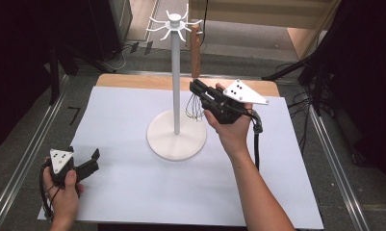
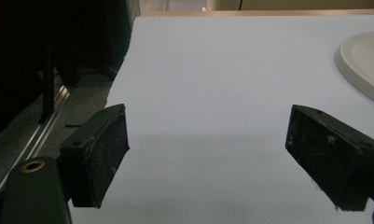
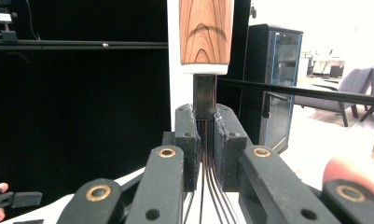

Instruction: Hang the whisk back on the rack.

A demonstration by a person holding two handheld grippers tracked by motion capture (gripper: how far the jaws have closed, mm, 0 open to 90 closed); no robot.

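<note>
A white hook stand rises from its round base in the middle of the table, and that base also edges into the left gripper view. A whisk with a wooden handle hangs upright at one of the top hooks, its wire loops below. My right gripper is shut on the whisk's neck just under the handle; in the right gripper view the right gripper pinches the dark neck and wires. My left gripper rests low at the front left, and the left gripper stands open over bare sheet.
A white sheet covers the wooden table. Metal rails run along both sides, with dark stands and cables beyond the far corners. A cable trails from the right gripper along the forearm.
</note>
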